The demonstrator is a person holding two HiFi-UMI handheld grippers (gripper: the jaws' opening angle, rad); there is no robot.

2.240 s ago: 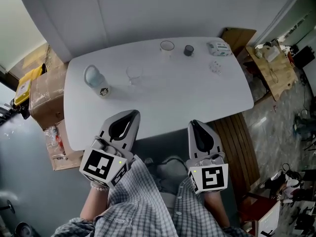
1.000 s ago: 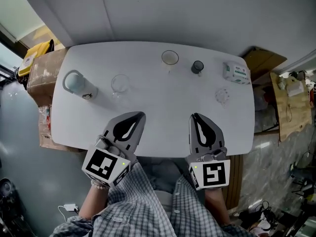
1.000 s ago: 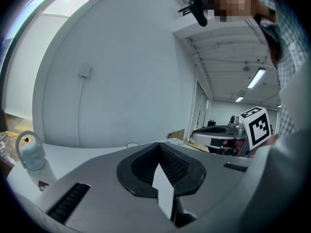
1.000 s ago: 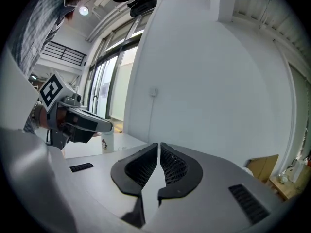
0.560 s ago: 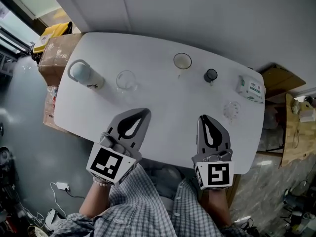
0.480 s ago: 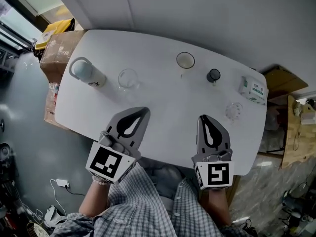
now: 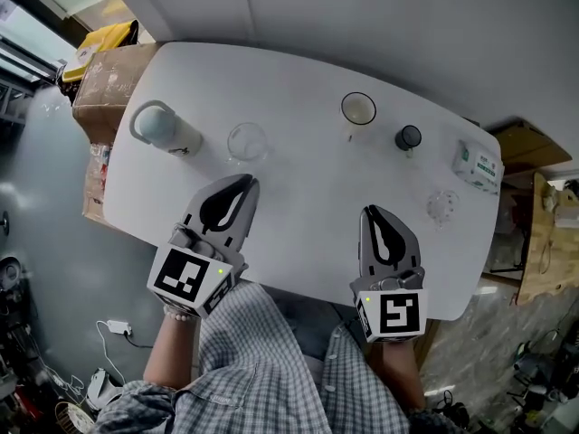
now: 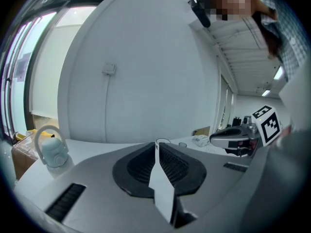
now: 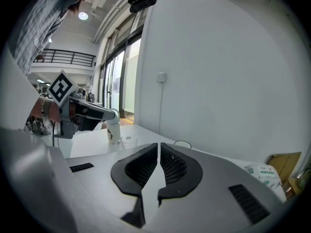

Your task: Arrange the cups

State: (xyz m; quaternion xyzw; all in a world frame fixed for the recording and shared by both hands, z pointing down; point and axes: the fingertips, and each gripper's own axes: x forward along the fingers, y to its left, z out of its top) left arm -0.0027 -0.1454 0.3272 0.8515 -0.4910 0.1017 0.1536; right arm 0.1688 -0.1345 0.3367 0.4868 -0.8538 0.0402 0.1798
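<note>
left tongs and right tongs closed, empty, staged lower frame; scattered cups on desk unarranged.

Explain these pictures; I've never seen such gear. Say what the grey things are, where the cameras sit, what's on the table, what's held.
A person holds a grey two-jaw gripper in each hand: left gripper, right gripper. One picture looks down from a head camera; the others come from cameras on each gripper. On the white oval table: a pale flask with a loop handle, three clear glass cups, a small dark cup, a white-and-green packet. Both grippers are shut, holding nothing.
</note>
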